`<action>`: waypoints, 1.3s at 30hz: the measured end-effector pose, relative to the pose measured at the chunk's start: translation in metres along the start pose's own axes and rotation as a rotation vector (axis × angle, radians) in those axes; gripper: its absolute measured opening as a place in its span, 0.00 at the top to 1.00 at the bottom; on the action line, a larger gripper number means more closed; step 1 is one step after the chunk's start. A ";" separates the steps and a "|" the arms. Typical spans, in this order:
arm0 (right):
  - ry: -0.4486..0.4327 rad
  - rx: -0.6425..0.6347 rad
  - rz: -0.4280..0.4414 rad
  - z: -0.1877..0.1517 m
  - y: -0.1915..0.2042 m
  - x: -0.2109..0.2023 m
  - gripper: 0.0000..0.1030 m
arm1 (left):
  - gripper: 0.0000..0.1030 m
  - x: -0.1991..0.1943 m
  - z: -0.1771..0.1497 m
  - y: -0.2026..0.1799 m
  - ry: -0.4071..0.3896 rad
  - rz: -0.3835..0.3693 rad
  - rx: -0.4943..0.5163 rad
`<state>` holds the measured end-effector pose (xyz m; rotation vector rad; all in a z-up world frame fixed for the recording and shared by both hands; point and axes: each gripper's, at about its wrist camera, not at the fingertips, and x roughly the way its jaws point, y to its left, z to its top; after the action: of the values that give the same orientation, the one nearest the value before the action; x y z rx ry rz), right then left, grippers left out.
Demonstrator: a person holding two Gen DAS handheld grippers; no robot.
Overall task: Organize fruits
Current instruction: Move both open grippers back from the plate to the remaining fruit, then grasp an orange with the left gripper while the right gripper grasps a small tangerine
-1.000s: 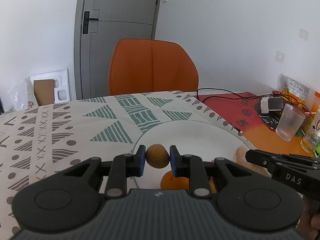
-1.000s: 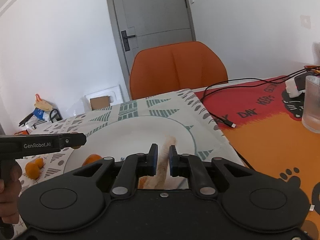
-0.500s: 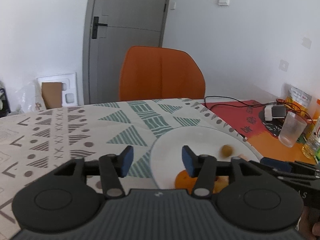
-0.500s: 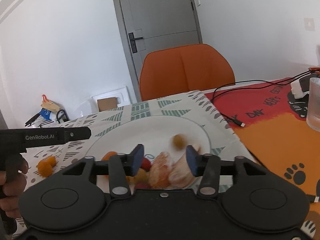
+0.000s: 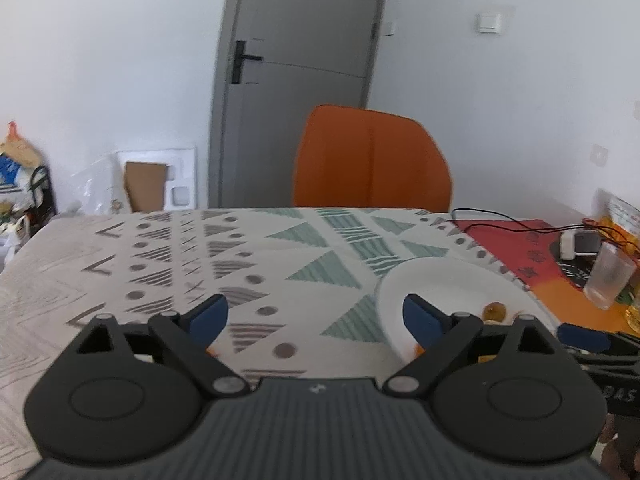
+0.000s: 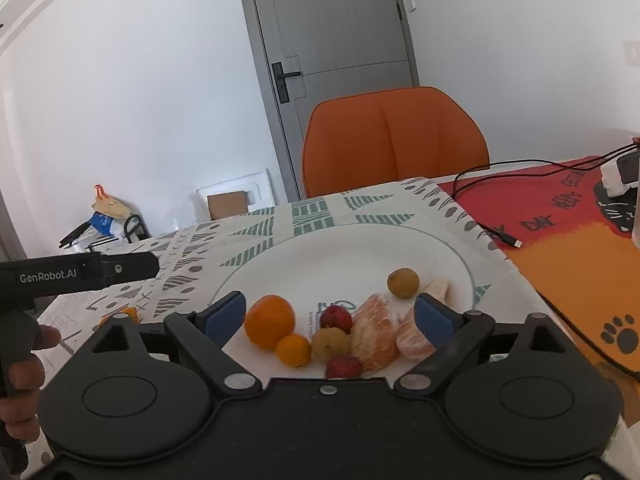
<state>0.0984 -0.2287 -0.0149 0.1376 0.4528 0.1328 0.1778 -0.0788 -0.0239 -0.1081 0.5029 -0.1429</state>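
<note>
Fruits [image 6: 344,332] sit gathered on the white plate [image 6: 344,256], a small brown one [image 6: 403,282] behind the cluster; left gripper [image 5: 316,312] and right gripper [image 6: 330,312] hover empty, jaws apart, likely free for more

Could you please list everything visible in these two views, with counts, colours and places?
plate: one, white, on patterned cloth
orange: one, orange, plate's left
kumquat: one, orange, plate's front
olive-brown fruit: one, apart, plate's right
red fruits: two, plate's middle
peeled segments: several, pale orange, plate's right
chair: one, orange, behind table
door: one, grey
cup: one, clear, right mat
cable: black, red mat
left gripper: jaws open, empty
right gripper: jaws open, empty
</note>
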 end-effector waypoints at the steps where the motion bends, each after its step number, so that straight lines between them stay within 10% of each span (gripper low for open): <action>1: -0.004 0.000 0.000 0.000 0.002 0.000 0.05 | 0.09 -0.001 0.000 0.004 0.003 0.010 -0.006; 39: 0.067 -0.118 0.243 0.008 0.072 0.033 0.09 | 0.12 -0.007 -0.029 0.069 0.052 0.129 -0.082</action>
<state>0.1245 -0.1532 -0.0097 0.0716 0.4924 0.4026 0.1651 -0.0119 -0.0557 -0.1520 0.5667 0.0009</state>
